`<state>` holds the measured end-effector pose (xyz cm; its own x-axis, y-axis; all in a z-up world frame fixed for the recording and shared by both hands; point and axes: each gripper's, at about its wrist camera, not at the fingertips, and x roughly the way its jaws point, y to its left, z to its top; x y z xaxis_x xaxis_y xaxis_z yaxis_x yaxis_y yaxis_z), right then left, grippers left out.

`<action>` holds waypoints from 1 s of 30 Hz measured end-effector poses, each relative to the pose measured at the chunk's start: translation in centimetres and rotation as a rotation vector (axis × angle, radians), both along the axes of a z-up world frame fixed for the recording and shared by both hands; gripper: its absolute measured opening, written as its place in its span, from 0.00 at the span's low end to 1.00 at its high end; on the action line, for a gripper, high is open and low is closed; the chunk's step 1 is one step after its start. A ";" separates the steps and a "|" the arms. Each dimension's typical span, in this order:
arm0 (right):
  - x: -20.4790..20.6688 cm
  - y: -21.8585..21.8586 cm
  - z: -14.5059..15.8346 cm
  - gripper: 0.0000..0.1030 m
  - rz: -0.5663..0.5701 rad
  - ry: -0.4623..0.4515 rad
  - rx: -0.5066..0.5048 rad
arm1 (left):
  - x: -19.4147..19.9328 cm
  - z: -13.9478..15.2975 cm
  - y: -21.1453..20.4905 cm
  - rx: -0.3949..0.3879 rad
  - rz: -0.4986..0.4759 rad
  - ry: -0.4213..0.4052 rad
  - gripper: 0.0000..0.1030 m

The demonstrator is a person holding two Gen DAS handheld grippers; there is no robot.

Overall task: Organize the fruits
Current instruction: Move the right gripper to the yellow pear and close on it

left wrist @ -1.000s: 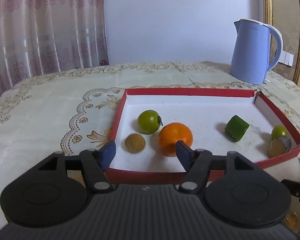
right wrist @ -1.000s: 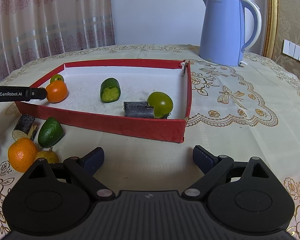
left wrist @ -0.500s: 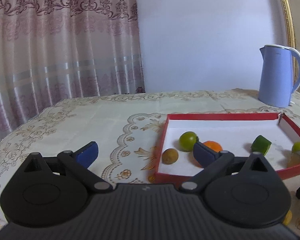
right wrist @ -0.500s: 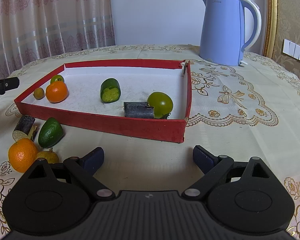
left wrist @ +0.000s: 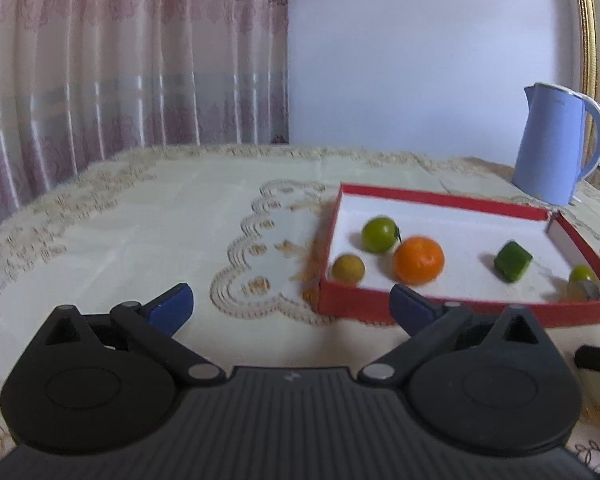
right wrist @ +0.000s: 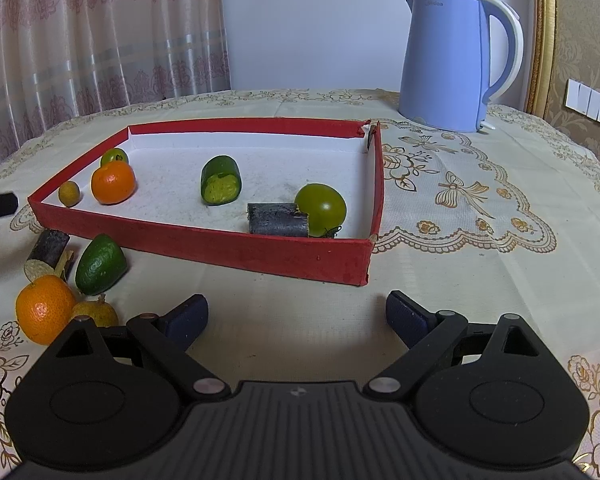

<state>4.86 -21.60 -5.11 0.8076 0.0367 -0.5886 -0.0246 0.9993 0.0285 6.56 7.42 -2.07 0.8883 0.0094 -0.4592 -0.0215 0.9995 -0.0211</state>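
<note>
**A:** Your left gripper (left wrist: 290,304) is empty, and its fingers (left wrist: 171,307) are just finishing their spread, with only bare tabletop (left wrist: 140,240) between them. The orange (left wrist: 419,260) sits inside the red tray (left wrist: 440,307), just past your right-hand fingertip, beside the green tomato (left wrist: 378,235) and a small brownish fruit (left wrist: 348,269).

**B:** And my right gripper (right wrist: 296,312)?

**A:** It is wide open too, holding nothing, and hangs short of the tray's near wall. To the left of its fingers, outside the tray, lie a second orange (right wrist: 44,307), a yellowish fruit (right wrist: 94,311), an avocado (right wrist: 100,264) and a dark cut piece (right wrist: 46,249). I'd go for one of those next. Approach low, straddle the fruit at its widest part, and close gently; round fruit rolls.

**B:** What has changed?

**A:** A second ago your left fingers were half closed around the orange over the tray. Since then they have let it go, and you have drawn back and swung left, so more curtain (left wrist: 120,60) shows. Your right gripper has not moved.
</note>
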 end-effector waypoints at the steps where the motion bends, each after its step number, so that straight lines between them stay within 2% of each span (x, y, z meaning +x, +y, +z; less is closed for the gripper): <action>1: 0.0 0.0 0.0 0.94 0.000 0.000 0.000 | 0.1 -0.3 0.0 -0.001 -0.007 0.013 1.00; 4: 0.0 0.0 0.0 0.94 0.000 0.001 -0.003 | 0.6 -0.9 -0.4 0.011 -0.022 0.054 1.00; 10: -0.1 0.0 0.0 0.94 0.001 -0.005 0.002 | 0.7 -1.3 -1.2 0.055 -0.055 0.078 1.00; 14: -1.1 -0.4 0.5 0.94 0.030 -0.064 0.049 | 0.8 -1.6 -1.9 0.095 -0.074 0.088 1.00; 18: -2.1 0.2 0.5 0.94 0.068 -0.072 0.038 | 1.1 -1.9 -2.1 0.110 -0.077 0.115 1.00; 21: -2.8 0.5 0.8 0.94 0.082 -0.094 0.026 | 1.4 -2.0 -1.9 0.098 -0.086 0.135 1.00; 30: -4.2 3.3 0.7 0.94 0.207 -0.069 0.035 | 2.1 -2.4 -1.1 0.041 -0.080 0.194 1.00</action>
